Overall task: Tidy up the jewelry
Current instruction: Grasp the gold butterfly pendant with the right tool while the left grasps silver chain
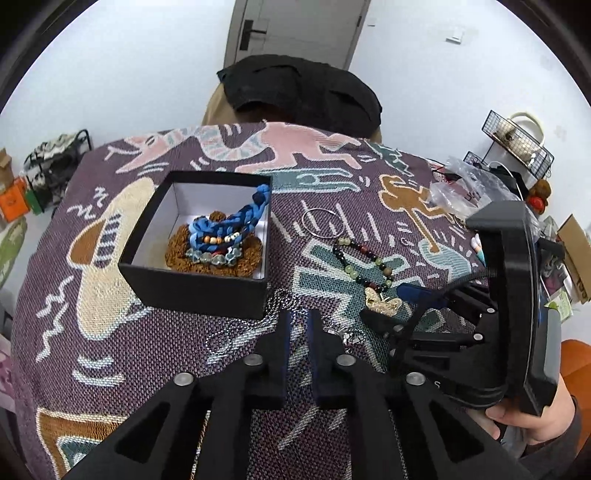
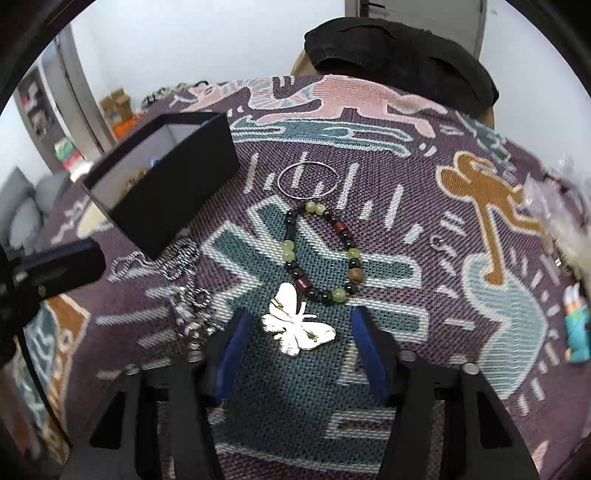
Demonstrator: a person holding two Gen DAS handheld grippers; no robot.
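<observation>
Wide run of woven patterned cloth ahead of both tools, bare at the near left and along the far edge. Black open box standing left of centre, its near wall just beyond the left gripper; clear lane between box and beaded bracelet. Clutter of plastic bags crowding the right edge.

Left pads down to a narrow slit, cloth showing through the gap. Silver chain looped on the cloth right at those tips, against the box's near corner; caught or not, cannot tell. Right gripper parted wide, blue pads either side of the gold butterfly pendant, touching neither wing. A hand wrapped round the right tool's handle.

Inside the box: brown bead coil, blue braided cord draped over its far wall. Bracelet flat on the teal patch, butterfly at its near end, thin wire ring just beyond its far end.

White walls, grey door, black garment over a chair behind the table.
</observation>
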